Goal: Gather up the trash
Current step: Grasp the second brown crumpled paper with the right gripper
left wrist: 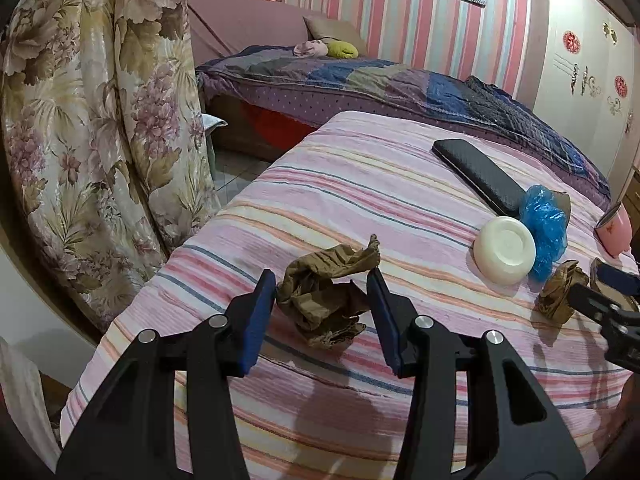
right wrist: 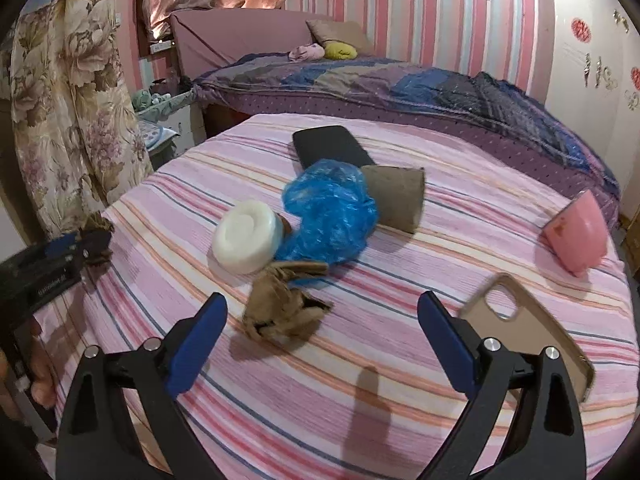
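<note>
- Striped pink cloth (left wrist: 360,184) covers the work surface; all loose items lie on it.
- Left gripper (left wrist: 326,280): jaws part open around a crumpled brown paper wad (left wrist: 324,300). The wad sits between the blue pads; left pad looks to be at its edge, right pad close beside it. Cannot tell if they press on it.
- Right gripper (right wrist: 322,312): jaws wide apart, nothing held. Second brown paper wad (right wrist: 286,304) lies between the tips, nearer the left finger, not touched.
- White round container (right wrist: 248,236) lies tipped on its side, base toward the camera; contents not visible.
- Blue plastic bag (right wrist: 332,212), crumpled, touches the white container and sits just behind the second wad. Contents cannot be told.
- Tan pouch (right wrist: 396,196) just beside the bag, right side; black case (right wrist: 328,146) behind, partly under the bag.
- Pink cup (right wrist: 576,236) tipped on its side, well apart at the right edge; inside not visible.
- Clear phone case (right wrist: 532,332) lies flat just right of the right gripper's right finger.
- Left gripper also shows at the left edge of the right wrist view, at the first wad.
</note>
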